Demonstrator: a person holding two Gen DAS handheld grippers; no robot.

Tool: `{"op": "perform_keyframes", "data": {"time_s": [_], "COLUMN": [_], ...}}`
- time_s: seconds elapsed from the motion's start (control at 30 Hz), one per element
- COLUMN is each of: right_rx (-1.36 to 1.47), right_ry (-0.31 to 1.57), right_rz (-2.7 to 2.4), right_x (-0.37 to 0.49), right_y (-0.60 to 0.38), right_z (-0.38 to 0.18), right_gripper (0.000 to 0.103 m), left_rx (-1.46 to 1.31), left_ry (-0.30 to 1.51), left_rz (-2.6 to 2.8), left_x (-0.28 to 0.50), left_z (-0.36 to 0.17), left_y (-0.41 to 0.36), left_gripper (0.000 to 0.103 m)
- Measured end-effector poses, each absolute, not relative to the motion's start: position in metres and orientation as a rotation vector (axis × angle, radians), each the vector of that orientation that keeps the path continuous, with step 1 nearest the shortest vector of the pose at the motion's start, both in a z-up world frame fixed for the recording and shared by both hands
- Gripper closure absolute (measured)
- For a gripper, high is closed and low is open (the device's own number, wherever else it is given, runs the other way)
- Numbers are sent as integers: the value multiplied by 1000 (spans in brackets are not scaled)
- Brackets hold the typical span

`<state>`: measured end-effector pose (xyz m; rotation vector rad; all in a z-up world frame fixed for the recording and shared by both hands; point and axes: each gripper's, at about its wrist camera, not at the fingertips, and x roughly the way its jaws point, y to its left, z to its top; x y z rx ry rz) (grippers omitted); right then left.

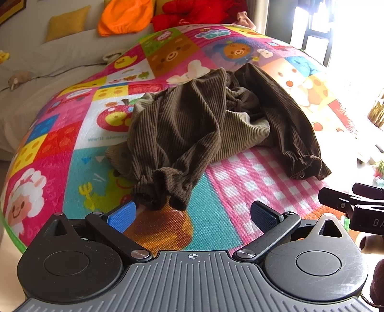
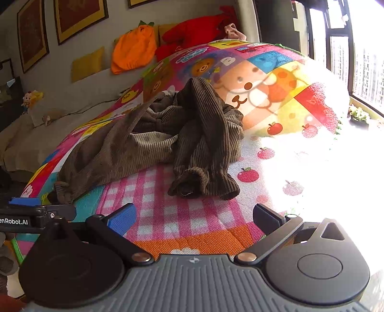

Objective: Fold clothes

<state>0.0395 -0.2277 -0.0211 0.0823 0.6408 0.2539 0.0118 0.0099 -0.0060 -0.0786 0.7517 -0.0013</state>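
Both grippers spread wide, holding nothing, low over mat in front of crumpled brown trousers

Left gripper (image 1: pixel 193 216) fingers wide apart, blue pad (image 1: pixel 122 216) just beside one gathered cuff (image 1: pixel 163 189) of the brown corduroy trousers (image 1: pixel 192 120), not gripping it; right gripper (image 2: pixel 194 218) also wide apart, nothing between pads, other cuff (image 2: pixel 192 184) near ahead over pink checked patch. Trousers lie bunched in a heap mid-way on the colourful cartoon play mat (image 1: pixel 60 156), legs trailing toward the grippers, waistband crumpled behind. Right gripper shows at right edge of left view, left gripper at left edge of right view. Behind mat: orange cushion (image 2: pixel 134 52), red plush (image 2: pixel 192 33), yellow pillow (image 1: pixel 67 24) on beige sofa (image 1: pixel 36 84); framed pictures (image 2: pixel 79 16) on wall; bright window (image 2: pixel 360 60) at right
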Motion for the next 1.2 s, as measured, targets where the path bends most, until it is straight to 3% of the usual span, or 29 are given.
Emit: {"op": "perform_keyframes", "data": {"time_s": [1.2], "right_rx": [107], "right_ry": [691], "right_rz": [231], "right_x": [45], "right_y": [-233], "right_z": [-31], "right_gripper": [0], "left_rx": [-79], "left_ry": [786], "left_rz": [-5], "left_x": [14], "left_z": [-9], "left_y": [10], "left_gripper": [0]}}
